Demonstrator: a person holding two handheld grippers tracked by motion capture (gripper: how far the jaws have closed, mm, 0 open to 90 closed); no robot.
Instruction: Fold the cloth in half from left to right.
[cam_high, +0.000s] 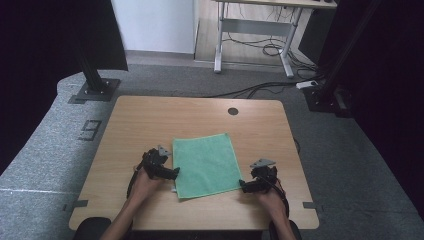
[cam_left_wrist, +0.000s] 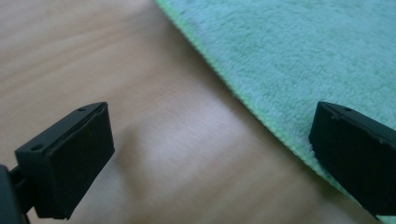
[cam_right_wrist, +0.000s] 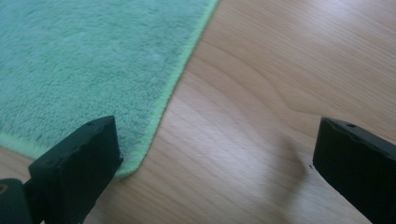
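Note:
A green towel (cam_high: 205, 164) lies flat in the middle of the wooden table (cam_high: 150, 120). My left gripper (cam_high: 176, 173) is at the towel's left edge near its front left corner, open; in the left gripper view its jaws stand wide apart, one over bare wood, the other over the towel (cam_left_wrist: 299, 60) edge. My right gripper (cam_high: 242, 186) is at the towel's front right corner, open; in the right gripper view the left jaw sits at the corner of the towel (cam_right_wrist: 93, 60) and the right jaw over wood. Nothing is between either pair of jaws.
A round cable hole (cam_high: 233, 111) sits near the table's far edge. A black stand base (cam_high: 95, 90) is on the floor at the far left, a desk frame (cam_high: 255, 35) and cables (cam_high: 260, 90) beyond the table.

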